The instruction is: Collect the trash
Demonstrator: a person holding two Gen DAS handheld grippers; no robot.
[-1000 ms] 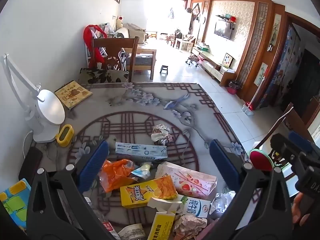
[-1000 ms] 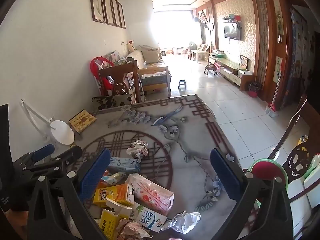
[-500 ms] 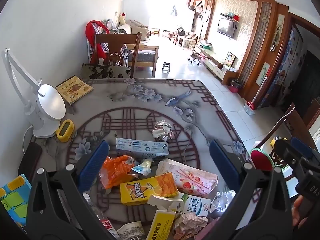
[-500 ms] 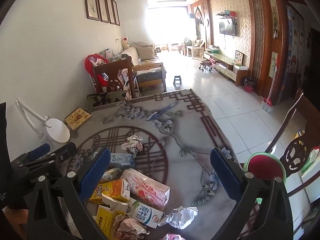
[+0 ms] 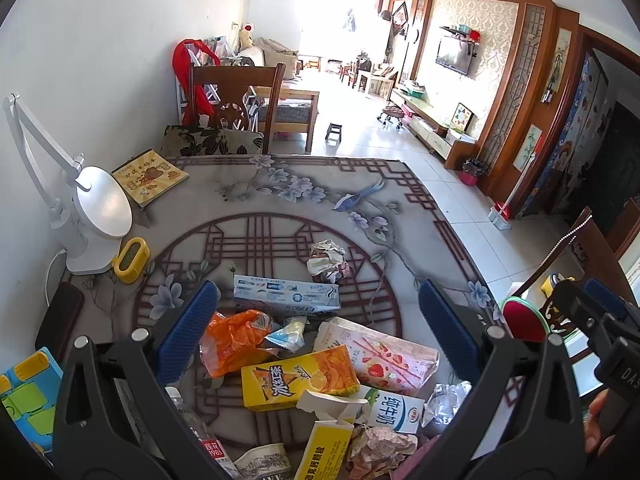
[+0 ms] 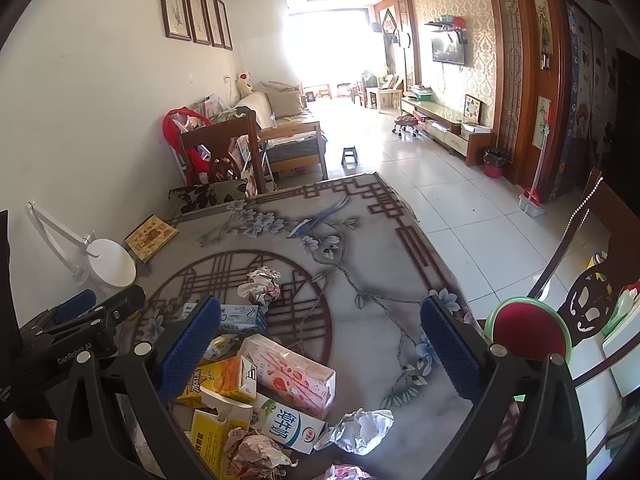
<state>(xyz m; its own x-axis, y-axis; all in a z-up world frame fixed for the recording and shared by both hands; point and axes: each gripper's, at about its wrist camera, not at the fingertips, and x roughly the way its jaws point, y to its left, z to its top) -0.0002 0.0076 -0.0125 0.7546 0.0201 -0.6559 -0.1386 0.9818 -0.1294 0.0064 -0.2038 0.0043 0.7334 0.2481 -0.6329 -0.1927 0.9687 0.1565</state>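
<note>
Trash lies piled on the patterned table (image 5: 280, 200): an orange juice carton (image 5: 300, 376), a pink strawberry box (image 5: 380, 354), an orange plastic bag (image 5: 232, 340), a blue-white toothpaste box (image 5: 286, 295), a milk carton (image 5: 394, 412), a crumpled paper ball (image 5: 328, 260) and crumpled wrappers. My left gripper (image 5: 318, 328) is open and empty above the pile. My right gripper (image 6: 320, 344) is open and empty above the pink box (image 6: 292, 376) and milk carton (image 6: 288, 426). A crumpled white paper (image 6: 360, 428) lies near the table's front.
A white desk lamp (image 5: 92, 216), a yellow clock (image 5: 130, 260), a booklet (image 5: 150, 176) and a dark phone (image 5: 60, 320) sit at the table's left. A wooden chair (image 5: 232, 108) stands beyond the far edge. A red-seated chair (image 6: 528, 332) stands at the right.
Both grippers have risen and tilted slightly, so the trash pile sits a little lower and farther in view. Nothing has been taken hold of.
</note>
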